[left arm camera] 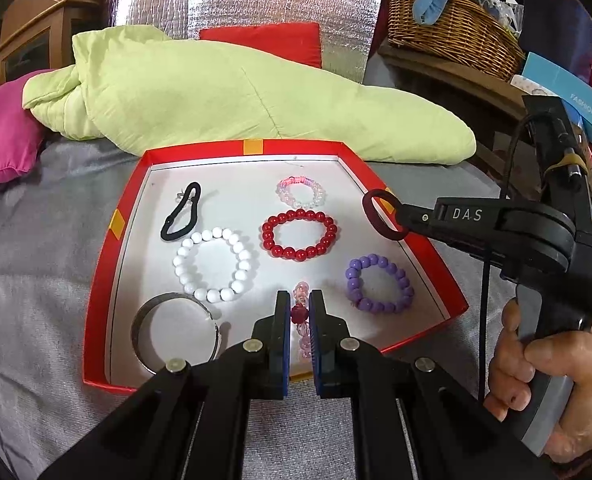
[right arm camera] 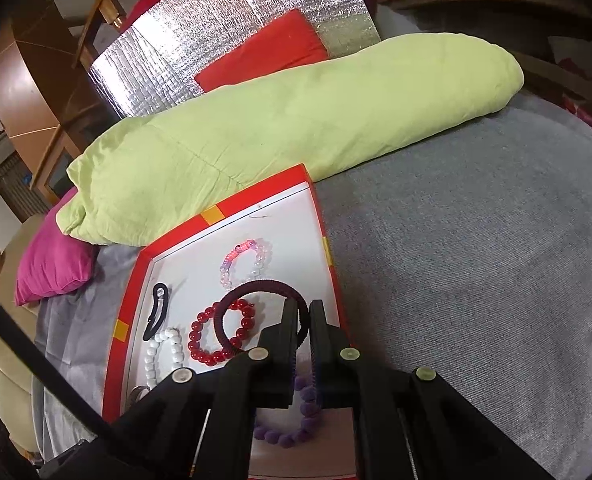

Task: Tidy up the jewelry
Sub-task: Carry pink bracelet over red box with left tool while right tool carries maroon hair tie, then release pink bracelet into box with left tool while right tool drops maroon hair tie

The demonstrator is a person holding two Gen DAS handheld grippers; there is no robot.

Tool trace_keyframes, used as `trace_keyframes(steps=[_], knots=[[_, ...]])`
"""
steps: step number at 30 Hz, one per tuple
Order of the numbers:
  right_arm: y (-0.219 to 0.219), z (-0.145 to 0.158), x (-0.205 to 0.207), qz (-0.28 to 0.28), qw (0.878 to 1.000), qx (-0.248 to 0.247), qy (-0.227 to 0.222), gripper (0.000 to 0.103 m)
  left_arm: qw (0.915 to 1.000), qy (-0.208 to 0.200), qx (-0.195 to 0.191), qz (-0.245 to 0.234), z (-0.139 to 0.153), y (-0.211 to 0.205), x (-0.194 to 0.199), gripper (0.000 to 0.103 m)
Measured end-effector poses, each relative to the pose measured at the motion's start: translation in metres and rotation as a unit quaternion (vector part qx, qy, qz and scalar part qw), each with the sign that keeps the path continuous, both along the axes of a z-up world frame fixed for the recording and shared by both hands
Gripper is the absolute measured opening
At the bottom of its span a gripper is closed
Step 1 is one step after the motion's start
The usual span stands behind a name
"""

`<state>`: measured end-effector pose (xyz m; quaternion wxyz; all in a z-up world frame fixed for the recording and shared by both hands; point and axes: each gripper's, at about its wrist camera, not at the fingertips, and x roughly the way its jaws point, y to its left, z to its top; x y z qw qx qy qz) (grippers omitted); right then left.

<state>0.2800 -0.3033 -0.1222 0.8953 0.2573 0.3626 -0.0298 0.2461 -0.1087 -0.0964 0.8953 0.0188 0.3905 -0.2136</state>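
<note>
Left gripper tilts down over the near edge of the red tray, jaws clamped on a pink clear-bead bracelet with a dark red bead, which hangs between the pads. Right gripper comes in from the right, level-ish and angled down, a hand wrapped round its grey grip, fingers curled on the trigger. Its jaws are pinched shut on a dark maroon hair tie, held above the tray's right rim, loop sticking out past the tips.

Tray sits on grey bedding. Inside on the white floor: black hair tie far left, white bead bracelet nearer and right of it, silver bangle near left corner, red bead bracelet middle, pink-white bead bracelet far of that, purple bead bracelet right side. All lie apart from each other, except the black tie just touching the white beads.

Behind the tray: light green quilt, magenta pillow far left, red cushion, wicker basket far right.
</note>
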Motion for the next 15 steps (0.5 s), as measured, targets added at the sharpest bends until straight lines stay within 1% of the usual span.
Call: trace_keyframes(steps=[8,15], knots=[[-0.0004,-0.0025,0.0014,0.000,1.000,-0.001,0.003,0.007,1.0000,0.003,0.003,0.005,-0.0022,-0.0019,0.0024,0.009],[-0.0013,-0.0049,0.0026,-0.003,1.000,-0.003,0.007,0.008,0.9998,0.006,0.013,0.012,-0.0050,-0.0028,0.0040,0.010]])
